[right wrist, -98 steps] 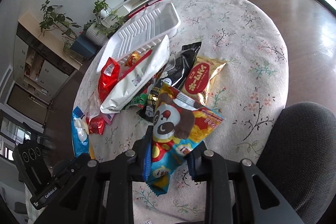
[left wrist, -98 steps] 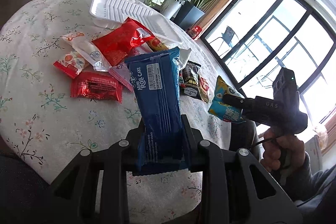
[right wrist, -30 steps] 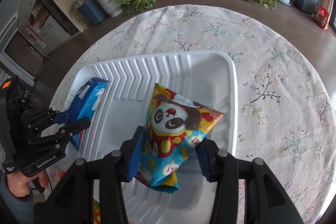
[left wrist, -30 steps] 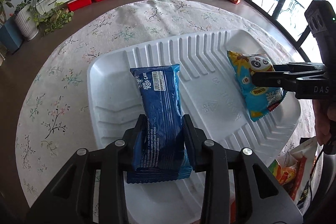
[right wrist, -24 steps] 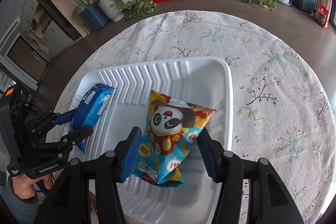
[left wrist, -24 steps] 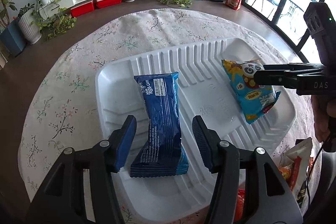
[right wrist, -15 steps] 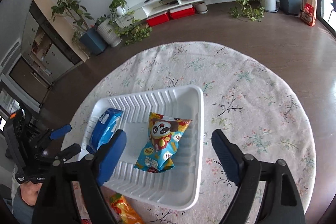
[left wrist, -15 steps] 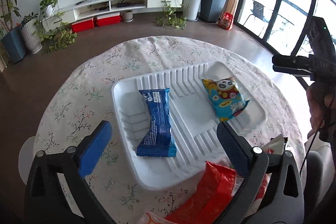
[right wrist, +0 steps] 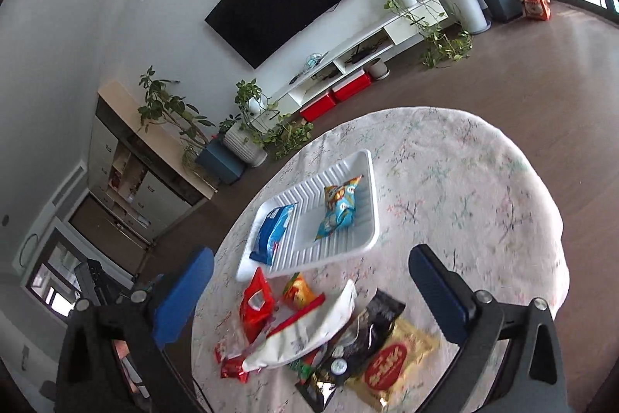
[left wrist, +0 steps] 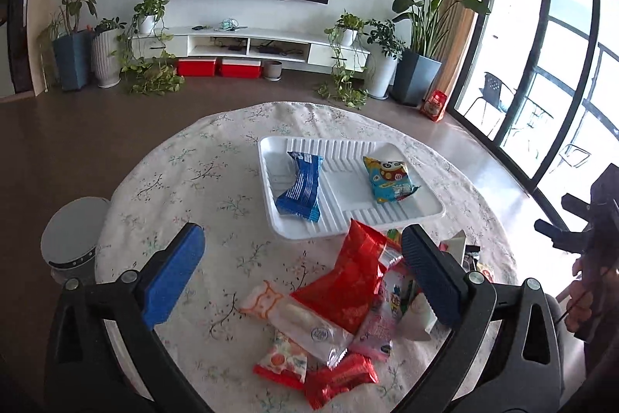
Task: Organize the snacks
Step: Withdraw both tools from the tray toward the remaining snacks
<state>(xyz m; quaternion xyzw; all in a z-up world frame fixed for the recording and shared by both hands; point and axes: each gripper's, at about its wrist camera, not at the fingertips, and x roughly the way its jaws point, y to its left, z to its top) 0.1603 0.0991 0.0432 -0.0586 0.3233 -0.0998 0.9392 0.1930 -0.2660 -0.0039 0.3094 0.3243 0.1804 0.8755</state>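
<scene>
**Standing wide open above the snack pile, both grippers are empty**

Lying on the ribbed white tray (left wrist: 421,215) are two packets: the blue cake packet (left wrist: 301,186) is resting at its left end and the panda snack bag (left wrist: 390,177) at its right end, the two well apart. The tray is sitting near the middle of the round, flower-patterned surface (left wrist: 185,173).

The left gripper (left wrist: 301,273) is hanging over the near edge of the surface with its jaws spread as wide as they go; the left jaws have just been opening, and nothing is between them. Beneath it the loose snacks are lying in a heap just in front of the tray: a big red bag (left wrist: 352,281), a pale long wrapper (left wrist: 294,316), a small orange-and-white packet (left wrist: 282,360) and a red wrapper (left wrist: 340,380), overlapping one another.

The right gripper (right wrist: 309,293) is also gaping fully, its jaws having just been opening, and it is gripping nothing. In its view a white bag (right wrist: 309,328), a black packet (right wrist: 359,339) and a gold packet with a red label (right wrist: 394,362) are lying toward the near edge, with a small red bag (right wrist: 255,304) and an orange packet (right wrist: 298,291) just beside the tray's near rim.

At the right edge of the left view, a person's hand (left wrist: 584,297) is holding the other gripper's handle.
</scene>
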